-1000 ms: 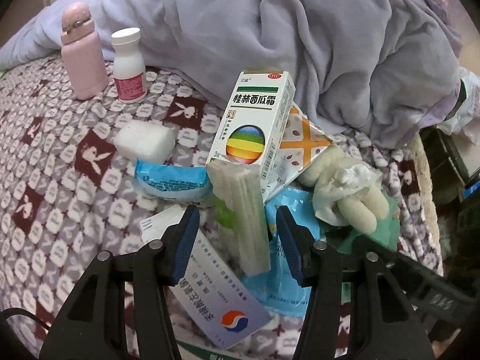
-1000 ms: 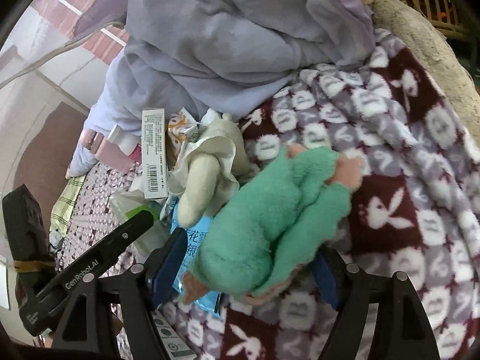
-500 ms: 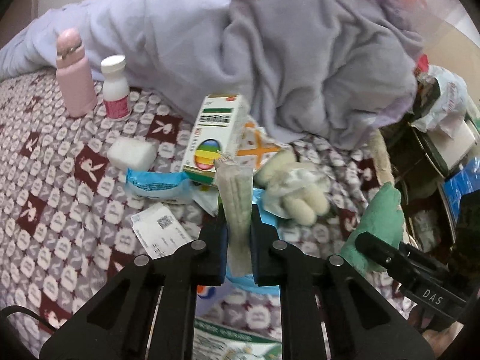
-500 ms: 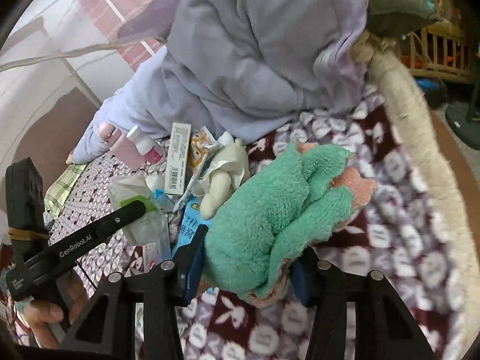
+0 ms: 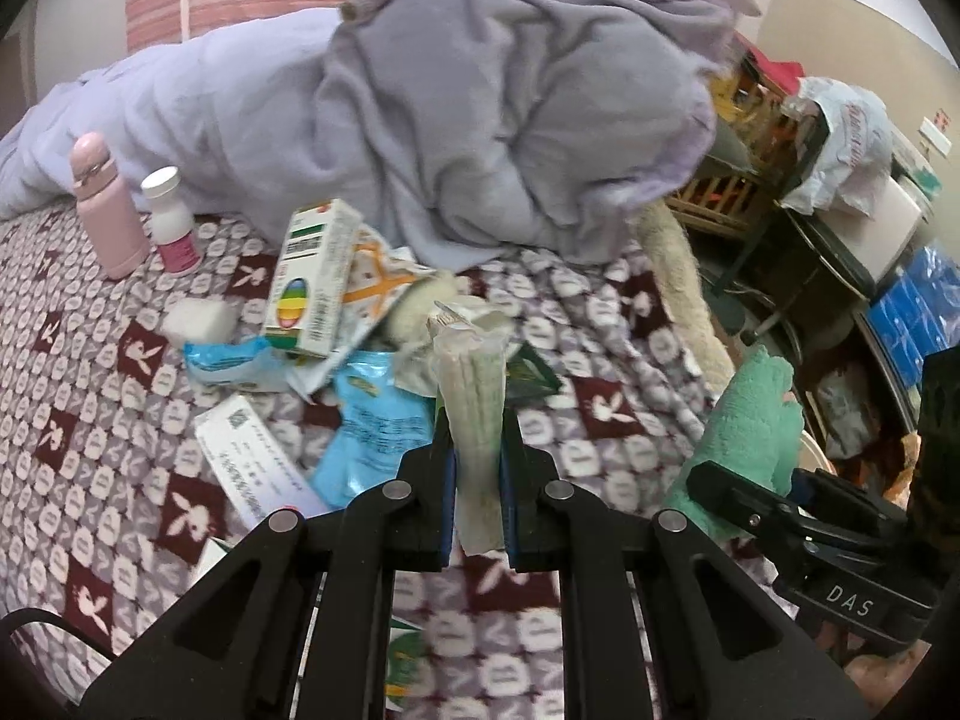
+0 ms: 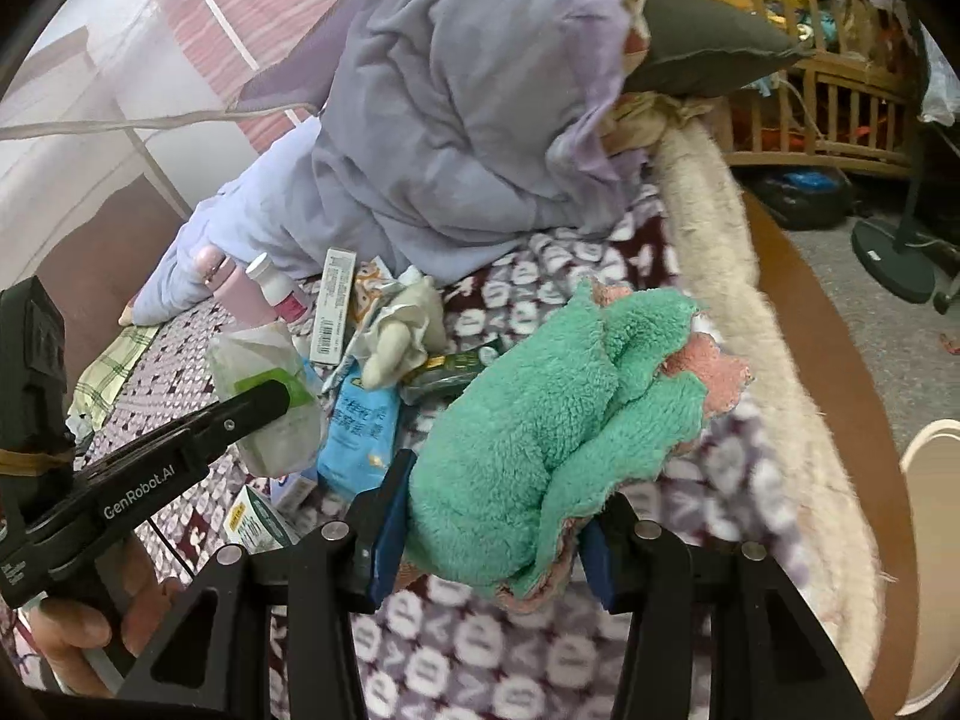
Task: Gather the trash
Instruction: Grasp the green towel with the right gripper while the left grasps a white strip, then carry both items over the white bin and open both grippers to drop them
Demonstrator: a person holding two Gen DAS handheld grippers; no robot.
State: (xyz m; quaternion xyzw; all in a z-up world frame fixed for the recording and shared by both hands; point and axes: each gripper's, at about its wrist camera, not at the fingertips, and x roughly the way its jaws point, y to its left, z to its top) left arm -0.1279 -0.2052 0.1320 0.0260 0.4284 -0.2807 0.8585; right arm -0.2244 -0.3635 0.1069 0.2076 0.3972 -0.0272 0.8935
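My left gripper (image 5: 475, 456) is shut on a clear plastic packet of pale sticks (image 5: 474, 414) and holds it above the patterned bed cover (image 5: 96, 396); the packet also shows in the right wrist view (image 6: 264, 390). My right gripper (image 6: 489, 522) is shut on a green fluffy cloth with pink trim (image 6: 558, 414), lifted off the bed near its right edge; the cloth also shows in the left wrist view (image 5: 750, 420). Loose trash stays on the bed: a white medicine box with a rainbow ball (image 5: 312, 288), a blue wrapper (image 5: 384, 420), a light blue packet (image 5: 234, 360) and a white carton (image 5: 252, 456).
A pink bottle (image 5: 108, 210) and a white pill bottle (image 5: 171, 222) stand at the back left. A heaped lilac blanket (image 5: 480, 108) fills the back. A cream soft toy (image 6: 402, 330) lies among the wrappers. A pale bin rim (image 6: 930, 540) stands on the floor at the right.
My left gripper closed on the plastic packet and lifted it off the pile. My right gripper closed on the green cloth and raised it toward the bed's right edge.
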